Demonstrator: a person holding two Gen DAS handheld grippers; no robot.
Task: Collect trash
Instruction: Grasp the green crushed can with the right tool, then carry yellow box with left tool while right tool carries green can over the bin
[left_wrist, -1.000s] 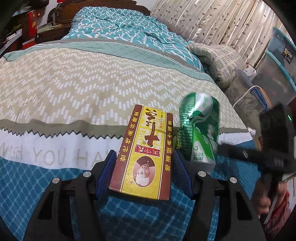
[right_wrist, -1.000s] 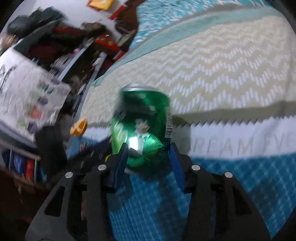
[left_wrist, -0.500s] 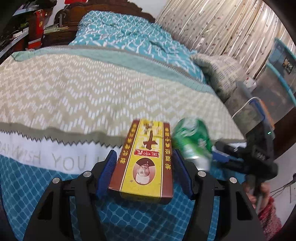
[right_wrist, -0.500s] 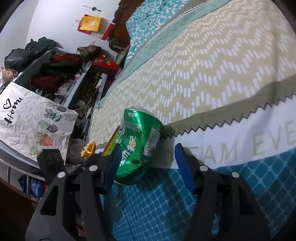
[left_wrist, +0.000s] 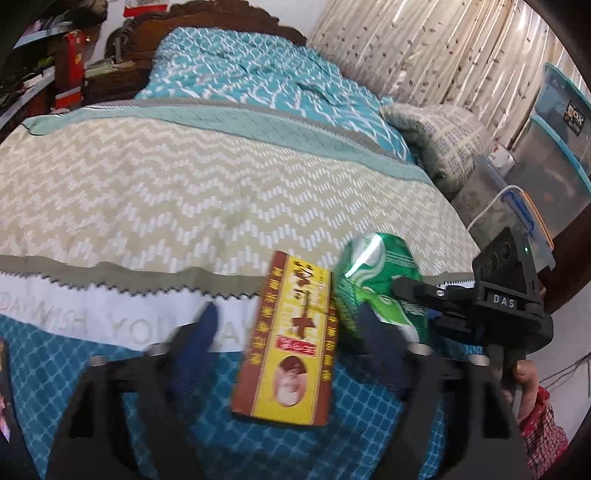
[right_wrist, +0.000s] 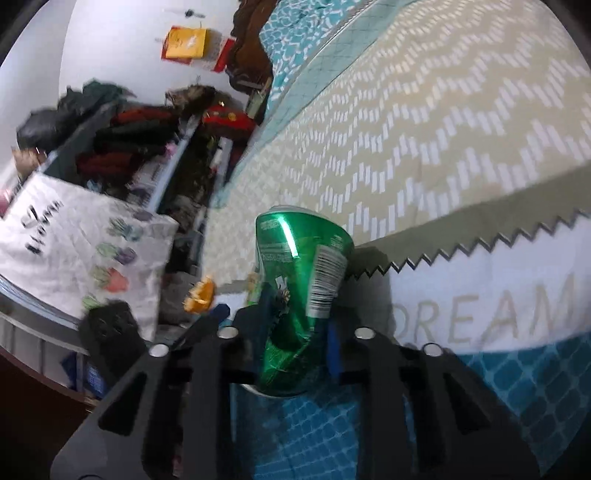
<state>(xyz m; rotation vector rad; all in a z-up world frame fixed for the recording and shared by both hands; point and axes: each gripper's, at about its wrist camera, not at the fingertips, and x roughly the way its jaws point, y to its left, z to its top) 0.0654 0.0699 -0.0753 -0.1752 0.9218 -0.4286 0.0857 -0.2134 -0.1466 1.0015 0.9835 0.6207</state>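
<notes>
A red and yellow carton (left_wrist: 291, 347) lies between the spread fingers of my left gripper (left_wrist: 291, 343), touching neither pad, above the blue quilt. My left gripper is open. A dented green can (left_wrist: 380, 284) sits right of the carton. My right gripper (right_wrist: 297, 339) is shut on the green can (right_wrist: 299, 291), its blue pads pressing the crushed lower half. The right gripper also shows in the left wrist view (left_wrist: 491, 306), reaching in from the right.
The bed (left_wrist: 184, 177) with a chevron blanket fills the middle. A pillow (left_wrist: 443, 136) and plastic storage boxes (left_wrist: 546, 177) stand at the right. Cluttered shelves (right_wrist: 122, 147) and a printed cloth (right_wrist: 85, 247) lie left of the bed.
My left gripper has opened and the carton has come loose and tilted. My right gripper, open half a second ago, has closed on the green can again.
</notes>
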